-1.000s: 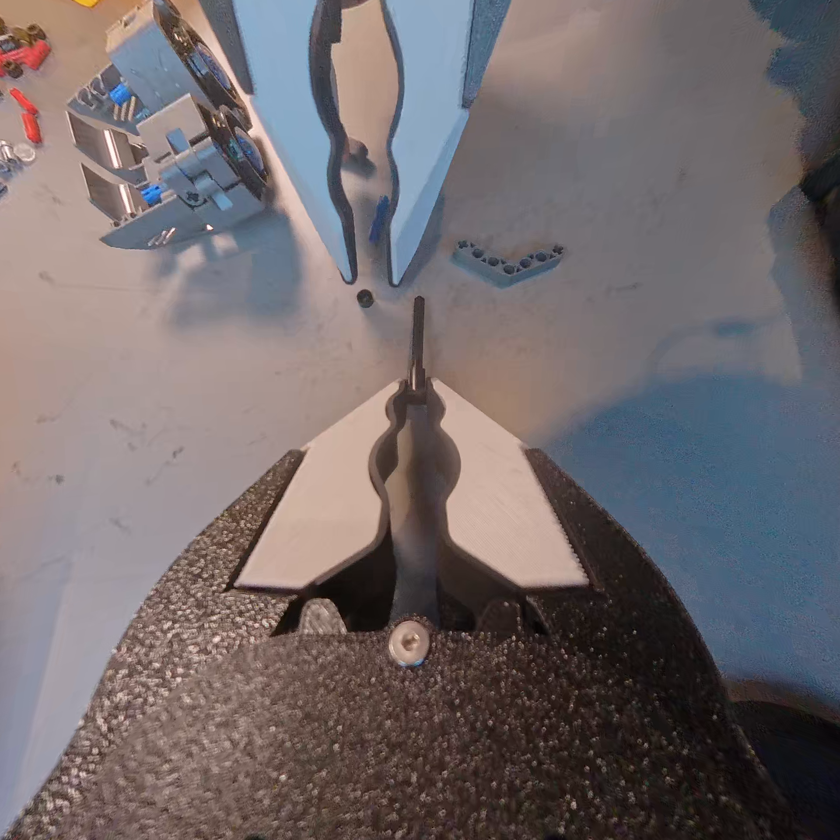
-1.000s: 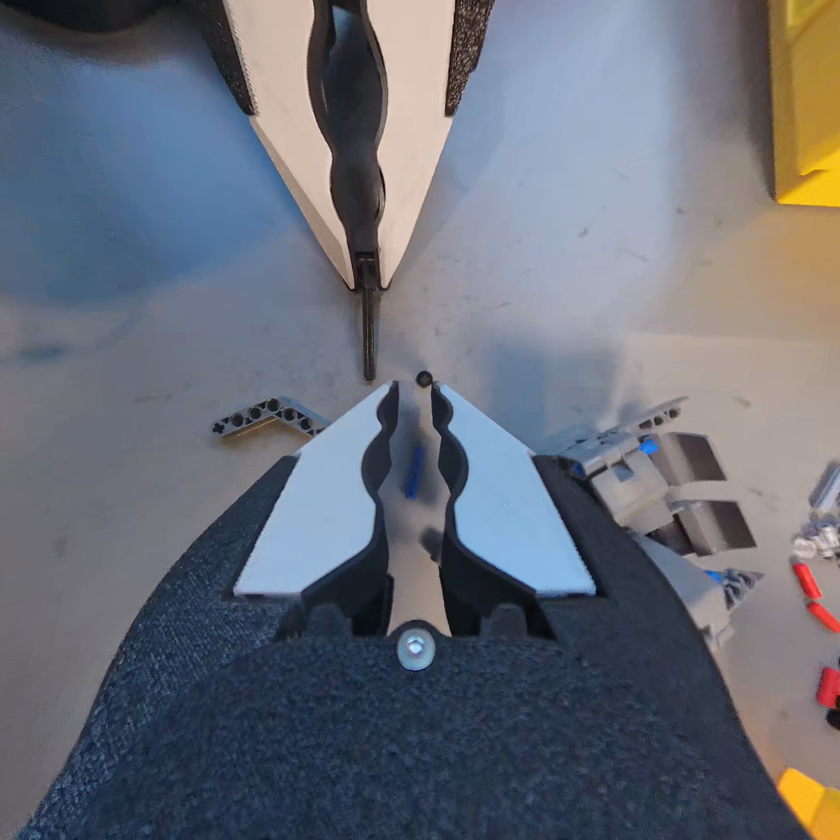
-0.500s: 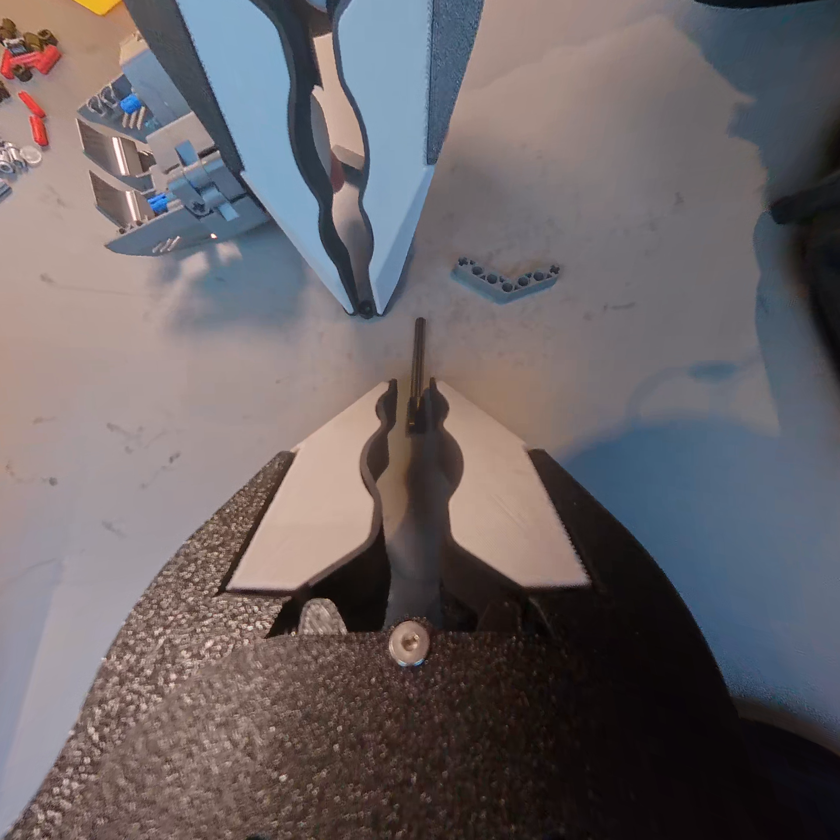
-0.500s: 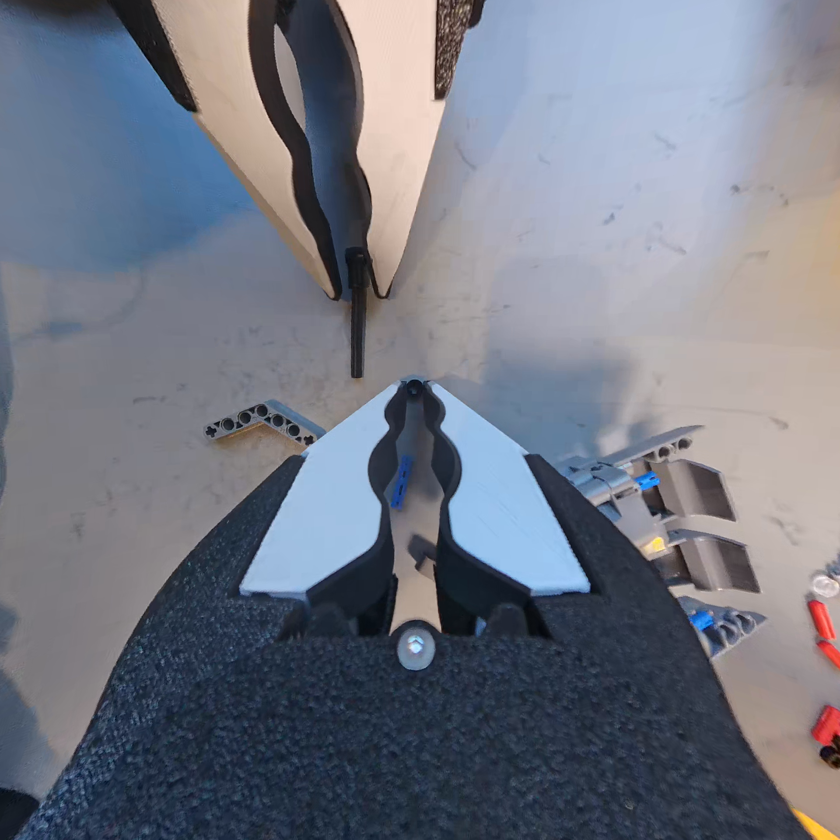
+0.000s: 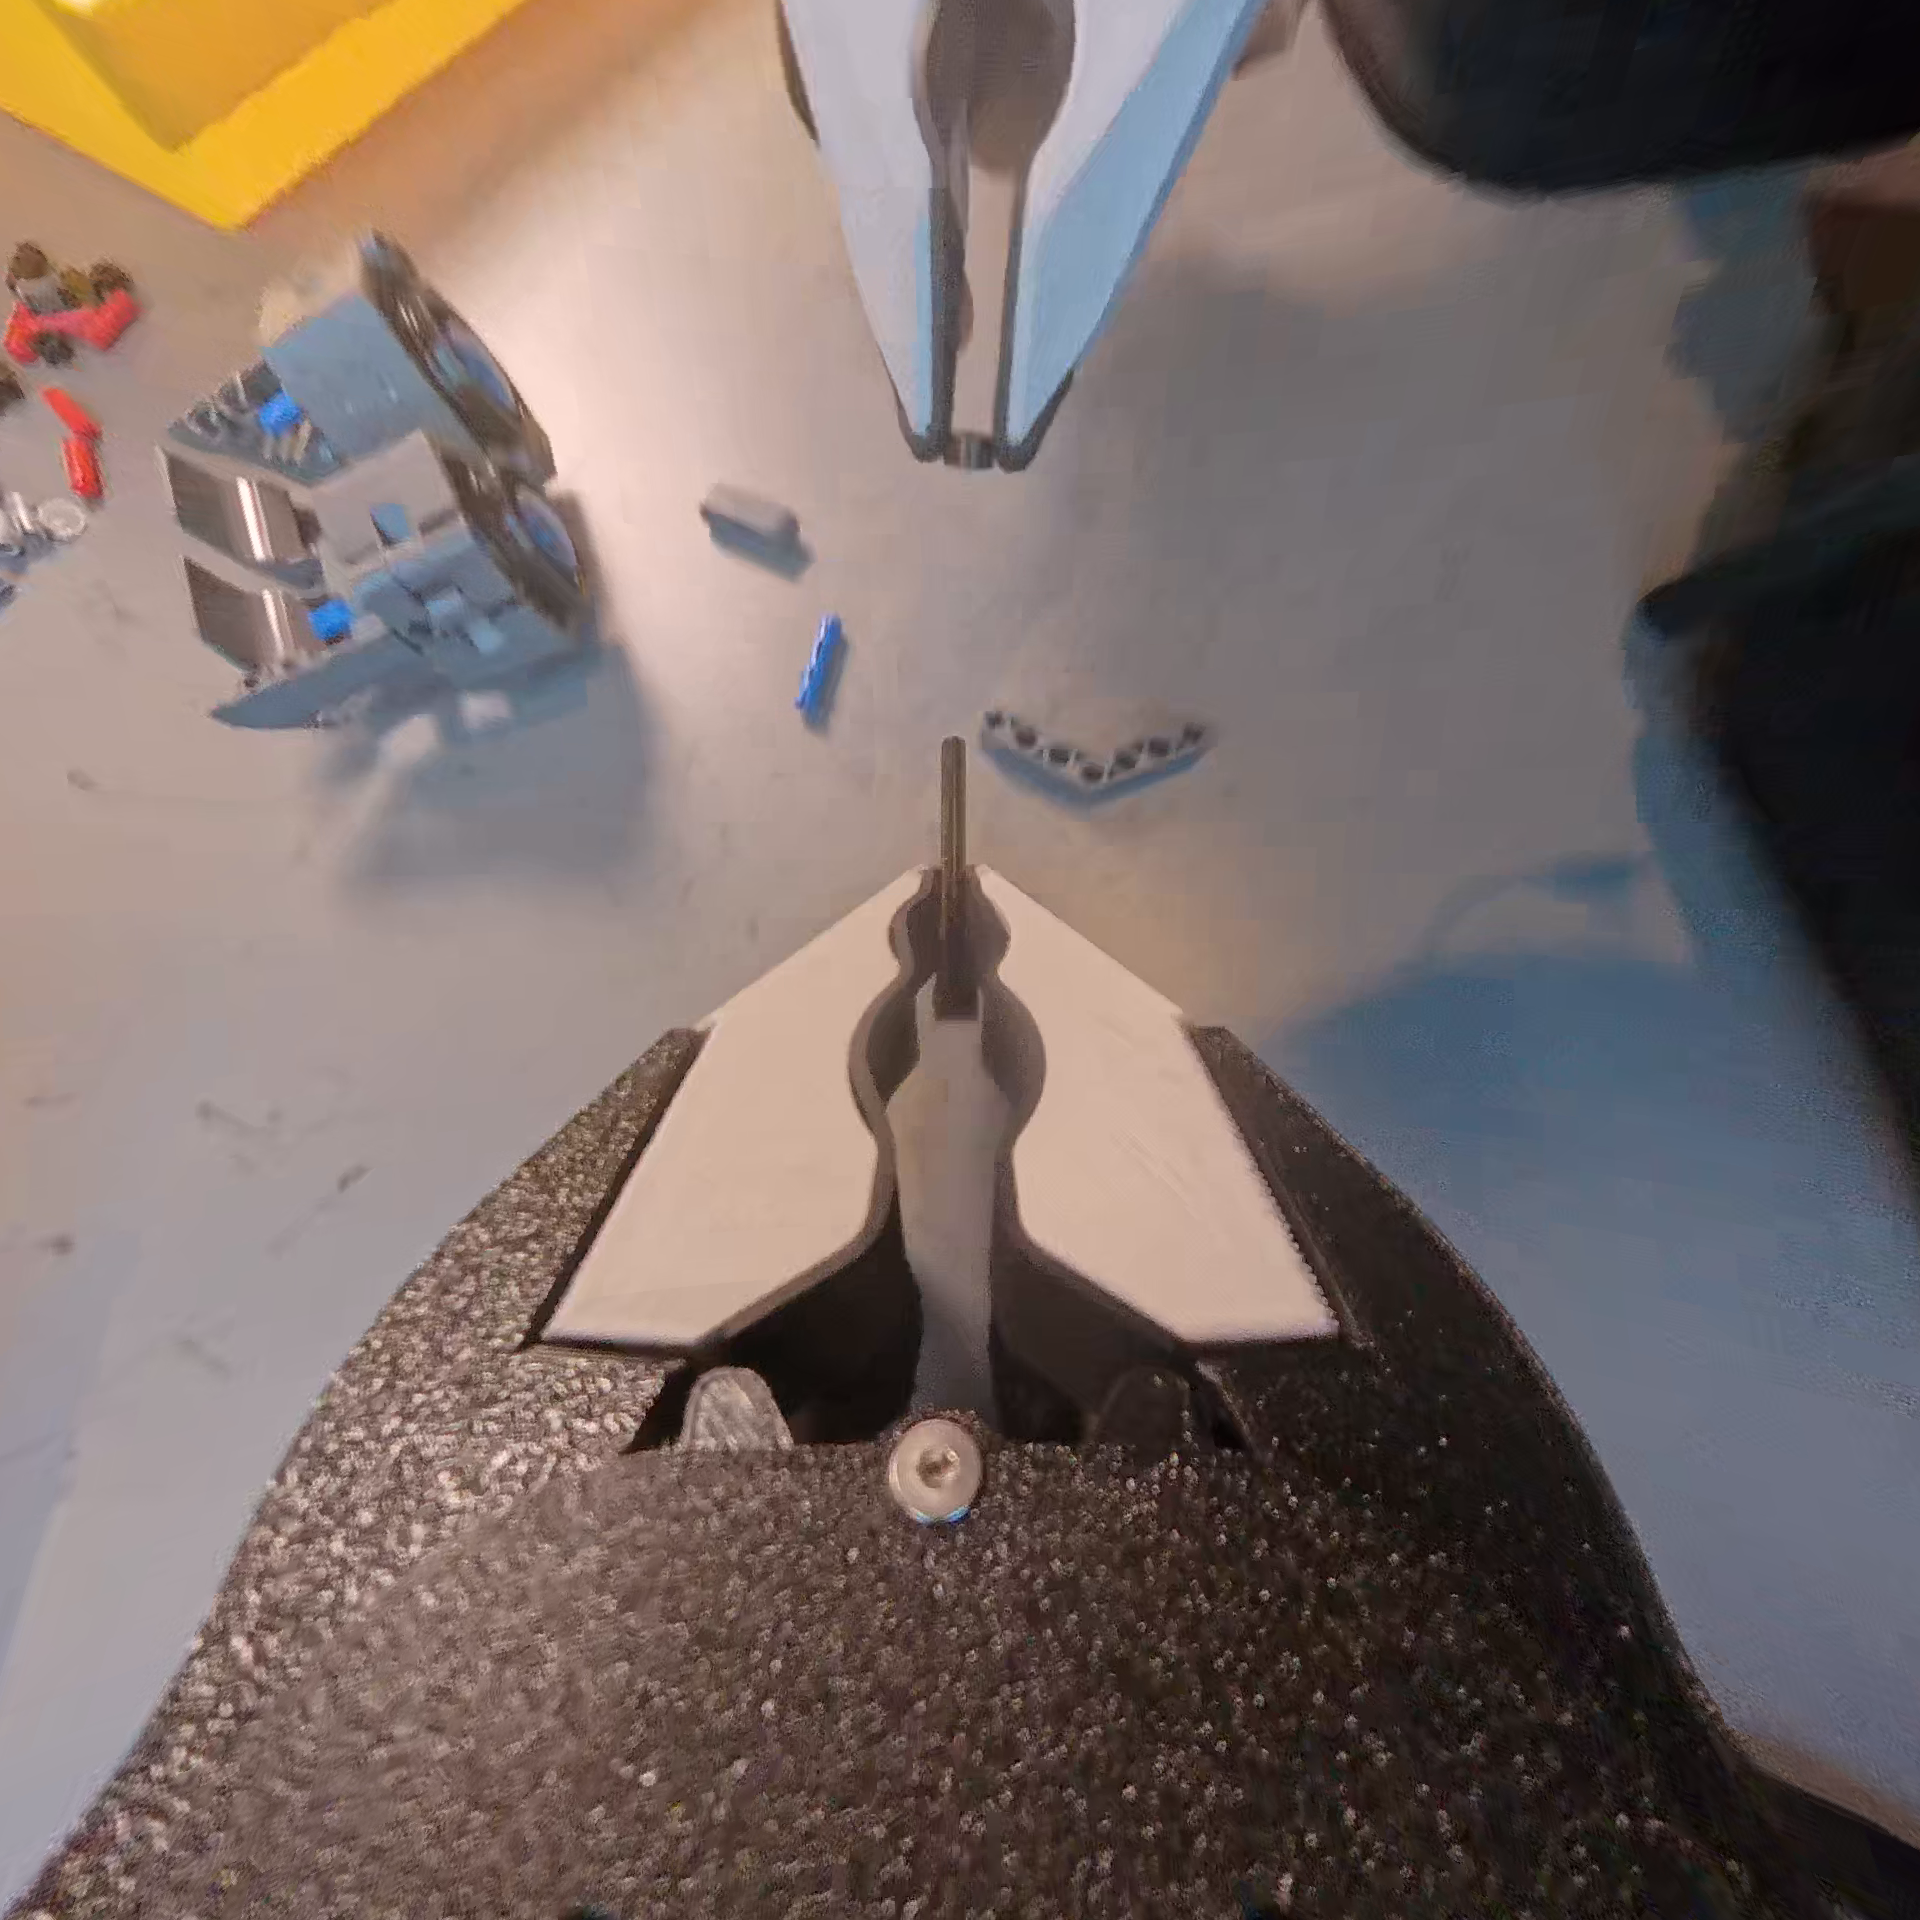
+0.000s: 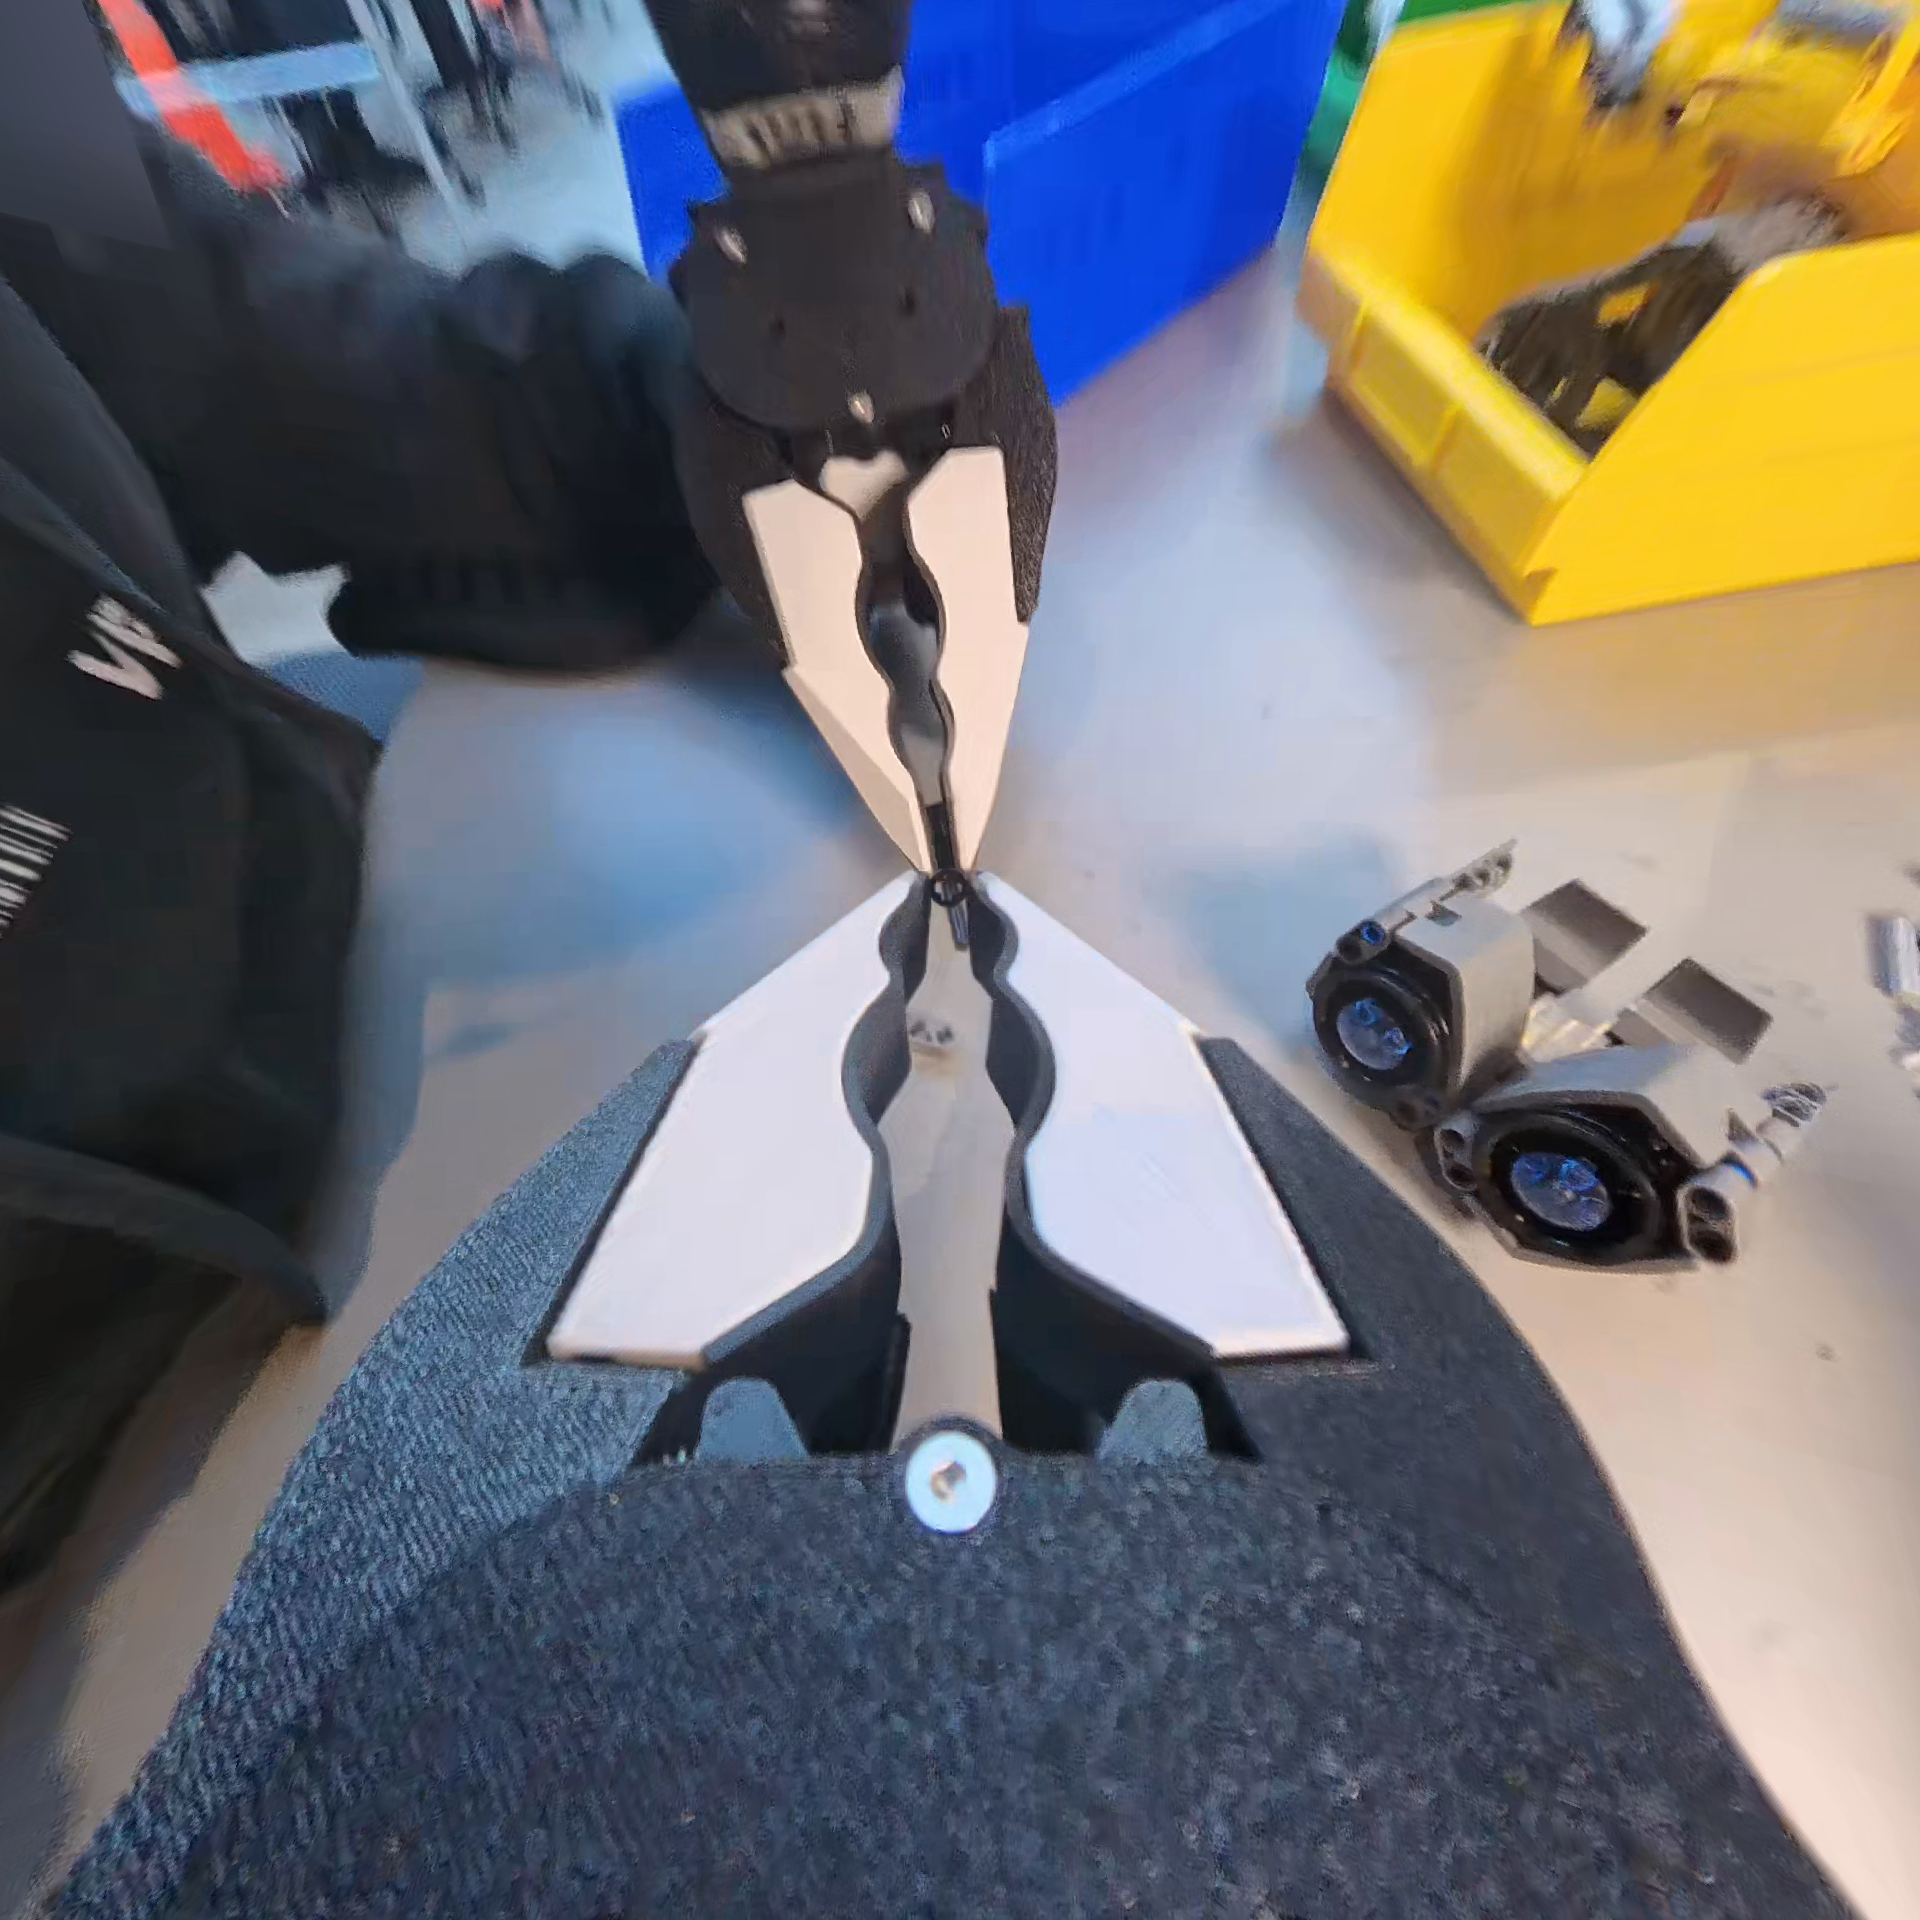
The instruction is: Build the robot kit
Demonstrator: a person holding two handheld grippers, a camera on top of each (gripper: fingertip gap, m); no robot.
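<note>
My left gripper (image 5: 953,875) is shut on a thin black axle (image 5: 953,800) that sticks out forward past its tips. My right gripper (image 6: 948,883) is shut on a small black ring (image 6: 948,889) held at its very tips. The two grippers face each other tip to tip above the table. In the left wrist view the right gripper (image 5: 971,452) is a short way beyond the axle's free end. In the right wrist view the left gripper (image 6: 943,854) and its axle line up with the ring; I cannot tell whether they touch.
On the table lie a grey block assembly with two blue lenses (image 5: 384,520) (image 6: 1507,1101), a blue pin (image 5: 821,665), a grey angled beam (image 5: 1096,753), a small grey piece (image 5: 753,520) and red parts (image 5: 62,322). A yellow bin (image 6: 1662,343) and a blue bin (image 6: 1101,156) stand behind. A black sleeve (image 6: 156,883) fills the left. Across from one pair of fingers to the other is roughly 7 centimetres.
My right gripper closed on the black ring that lay on the table and lifted it. Both grippers rose and now point at each other. The left still holds the axle.
</note>
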